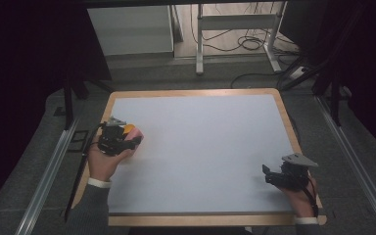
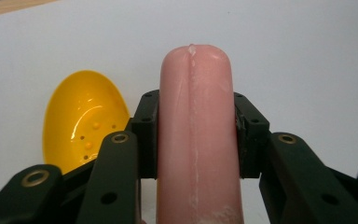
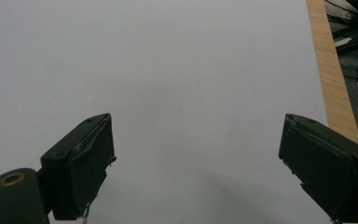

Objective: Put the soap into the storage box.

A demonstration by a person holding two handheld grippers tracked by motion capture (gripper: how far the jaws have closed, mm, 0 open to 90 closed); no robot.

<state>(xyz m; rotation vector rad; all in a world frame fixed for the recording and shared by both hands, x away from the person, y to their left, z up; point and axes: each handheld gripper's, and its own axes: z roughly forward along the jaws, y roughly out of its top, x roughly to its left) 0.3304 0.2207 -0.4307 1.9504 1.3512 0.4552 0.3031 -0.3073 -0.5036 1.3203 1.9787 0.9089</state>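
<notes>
Fingers (image 2: pixel 149 135) of our left gripper (image 2: pixel 196 140) are clamped on both sides of a pink sausage (image 2: pixel 198 135), pressing its flanks with the rounded tip sticking out past them. In the high view we see that left gripper (image 1: pixel 133 142) near the left edge of the worktop (image 1: pixel 205 147), with the sausage (image 1: pixel 136 133) showing as a pink patch at its tip. Just beside it lies a yellow egg-shaped shell (image 2: pixel 81 123), hollow side up and glossy, with small bumps inside; in the high view the shell (image 1: pixel 127 128) sits tight against the gripper.

Our right gripper (image 3: pixel 196 163) has its fingers (image 3: pixel 81 158) spread wide with nothing between them, just the bare pale sheet below. In the high view the right gripper (image 1: pixel 269 176) rests near the lower right corner, well apart from the sausage.

We judge that the grasp is done: the sausage is firmly held. Whether it is lifted clear of the worktop or just touching it, we cannot tell. What is left, as far as we can judge, is carrying it somewhere and setting it down, perhaps by the yellow shell. The right hand has no part in the work yet.
</notes>
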